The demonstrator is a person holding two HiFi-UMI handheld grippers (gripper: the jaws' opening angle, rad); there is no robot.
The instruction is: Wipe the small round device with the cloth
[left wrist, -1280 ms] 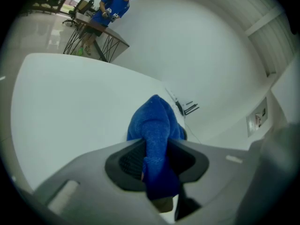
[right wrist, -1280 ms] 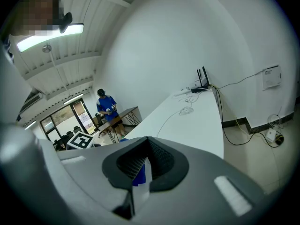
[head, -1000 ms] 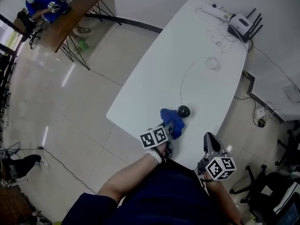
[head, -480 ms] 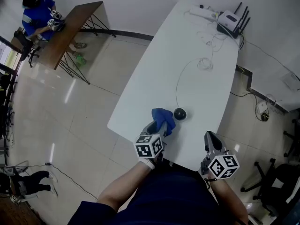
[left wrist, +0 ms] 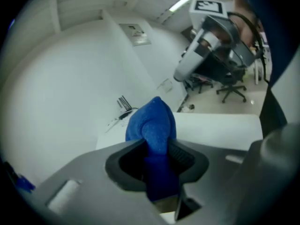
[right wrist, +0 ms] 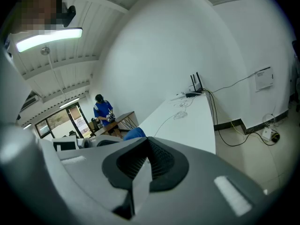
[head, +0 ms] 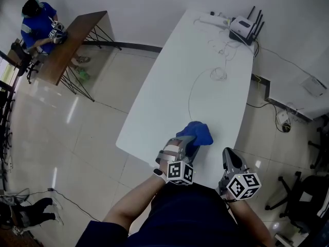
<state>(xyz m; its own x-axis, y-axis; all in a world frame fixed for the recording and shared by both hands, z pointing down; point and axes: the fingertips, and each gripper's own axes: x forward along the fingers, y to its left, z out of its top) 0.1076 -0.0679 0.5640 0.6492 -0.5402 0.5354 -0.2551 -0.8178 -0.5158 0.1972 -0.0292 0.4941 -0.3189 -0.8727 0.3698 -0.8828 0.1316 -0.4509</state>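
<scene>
My worktop is long and white. A router and a power strip sit at its far end. A thin cable coils nearer me.

Cloth betw. L gripper fingers: solid blue. Pads: blk, ribbed; shell lt grey; R gripper same. Marker cubes: blk/wht squares. Table ahead of fingertips: plain white. Router far beyond: white, blk antennas. Floor: pale tile grid.
</scene>
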